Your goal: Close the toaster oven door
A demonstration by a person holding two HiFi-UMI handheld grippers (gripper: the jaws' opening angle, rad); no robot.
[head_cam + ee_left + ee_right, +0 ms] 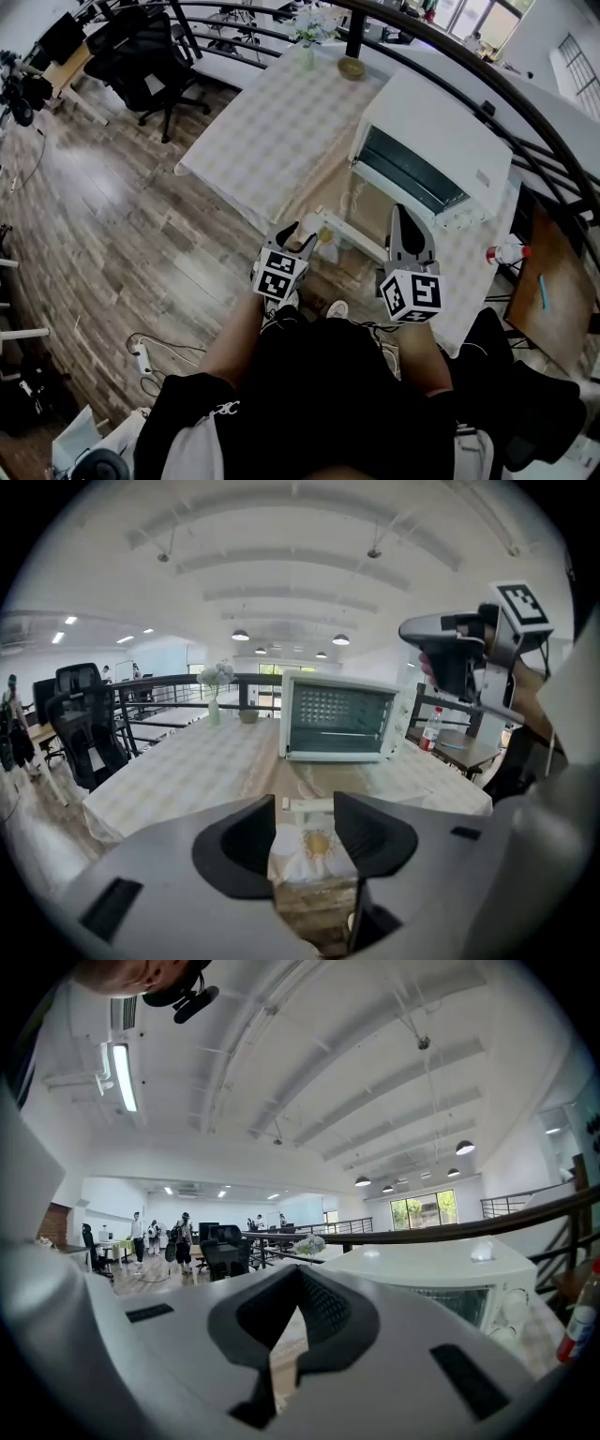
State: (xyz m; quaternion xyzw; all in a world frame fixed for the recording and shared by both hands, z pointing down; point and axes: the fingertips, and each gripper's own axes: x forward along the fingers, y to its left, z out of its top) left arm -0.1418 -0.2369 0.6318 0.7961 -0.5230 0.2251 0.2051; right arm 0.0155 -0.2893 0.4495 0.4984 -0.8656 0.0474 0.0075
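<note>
Looking down in the head view, the oven (427,150) stands at the table's (272,131) near edge, toward the right corner. Its door (342,202) is folded down flat toward the person, with the handle (354,236) overhanging that edge. The task is therefore not yet done. The left tongs (298,239) sit just beside the handle's left end. The right tongs (408,225) are above its right end, apart from it.

In the left gripper view, the left tongs (305,822) stand wide with nothing pressed between the pads. The handle's (309,806) end lies just ahead of the gap, with flower-printed cloth (319,846) below it. In my judgement they are held low and wide so as to get under or around the handle and lift the door.

In the right gripper view, the right tongs (286,1321) are drawn together and empty, pointing level across the oven's top (441,1274). They appear to be kept in reserve, taking no part in the approach.
</note>
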